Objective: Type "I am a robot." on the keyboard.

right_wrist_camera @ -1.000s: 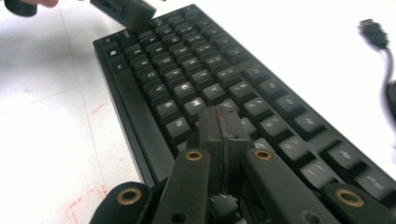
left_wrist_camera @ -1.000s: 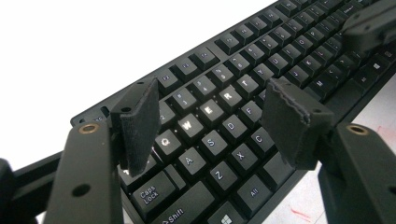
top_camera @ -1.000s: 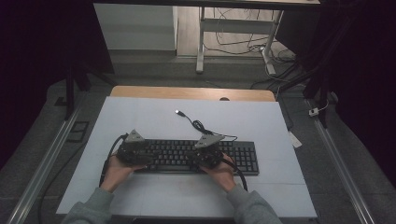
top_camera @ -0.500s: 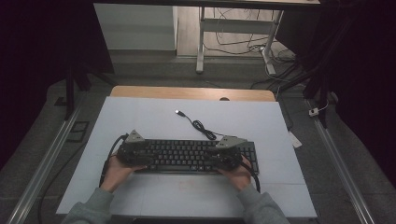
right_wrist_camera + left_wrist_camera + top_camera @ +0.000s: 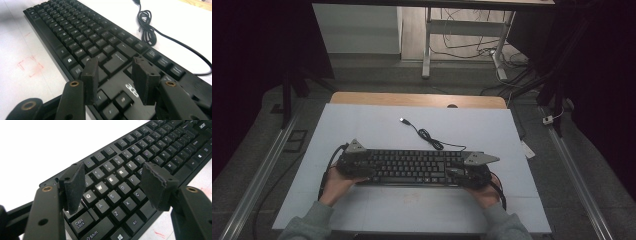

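Keyboard (image 5: 412, 167) lies flat near the front of the white surface (image 5: 362, 125) | its cable (image 5: 427, 135) coils behind it | left tongs (image 5: 112, 185) spread wide above the QWERTY keys, gripping nothing | right tongs (image 5: 113, 78) part-open over the arrow-key end, holding nothing | hands at both ends

The keyboard (image 5: 140, 170) is cut off at the picture's edges, and its cable (image 5: 160, 35) runs off the side.
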The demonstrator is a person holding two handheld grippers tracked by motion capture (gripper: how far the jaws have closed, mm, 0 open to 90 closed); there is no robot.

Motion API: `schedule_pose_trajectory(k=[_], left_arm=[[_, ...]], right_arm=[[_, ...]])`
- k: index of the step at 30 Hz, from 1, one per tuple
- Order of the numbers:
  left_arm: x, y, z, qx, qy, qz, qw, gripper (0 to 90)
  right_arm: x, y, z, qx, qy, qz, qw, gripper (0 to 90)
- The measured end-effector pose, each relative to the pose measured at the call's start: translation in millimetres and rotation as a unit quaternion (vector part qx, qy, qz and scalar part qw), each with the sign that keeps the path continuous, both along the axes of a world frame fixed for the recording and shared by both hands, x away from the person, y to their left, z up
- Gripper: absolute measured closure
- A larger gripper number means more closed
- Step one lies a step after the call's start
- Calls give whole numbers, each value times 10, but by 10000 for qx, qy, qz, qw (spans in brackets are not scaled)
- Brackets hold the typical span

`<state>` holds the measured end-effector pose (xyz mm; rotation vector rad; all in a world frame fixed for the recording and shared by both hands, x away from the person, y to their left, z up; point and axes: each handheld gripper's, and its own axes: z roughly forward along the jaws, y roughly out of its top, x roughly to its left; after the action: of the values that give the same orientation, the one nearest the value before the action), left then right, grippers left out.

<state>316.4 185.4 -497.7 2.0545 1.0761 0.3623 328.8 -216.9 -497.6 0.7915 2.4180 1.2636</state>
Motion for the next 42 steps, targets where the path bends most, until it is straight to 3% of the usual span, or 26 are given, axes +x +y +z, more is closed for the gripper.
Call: schedule_pose_trajectory(k=[7, 12, 17, 22, 29, 35, 42], left_arm=[[-12, -31, 11, -45, -37, -64, 10000, 370], [-29, -63, 31, -305, 10, -224, 9993, 390], [-61, -125, 57, -375, -6, -422, 9984, 432], [-93, -202, 62, -323, 11, -688, 9971, 508], [-125, -318, 31, -197, 109, -1067, 9940, 725], [-134, -365, 5, -57, 173, -1213, 9925, 883], [-143, -414, -24, 96, 198, -1334, 9908, 888]], right_arm=[[14, -3, -7, 13, -44, 15, 10000, 562], [27, 9, -25, -27, -21, 54, 10000, 561], [28, 20, -33, -59, -9, 69, 10000, 560], [29, 26, -40, -64, 4, 77, 9999, 559], [31, 26, -44, -87, 9, 59, 9999, 559], [33, 27, -48, -94, 17, 61, 9999, 558], [32, 31, -50, -97, 25, 71, 9999, 557]])
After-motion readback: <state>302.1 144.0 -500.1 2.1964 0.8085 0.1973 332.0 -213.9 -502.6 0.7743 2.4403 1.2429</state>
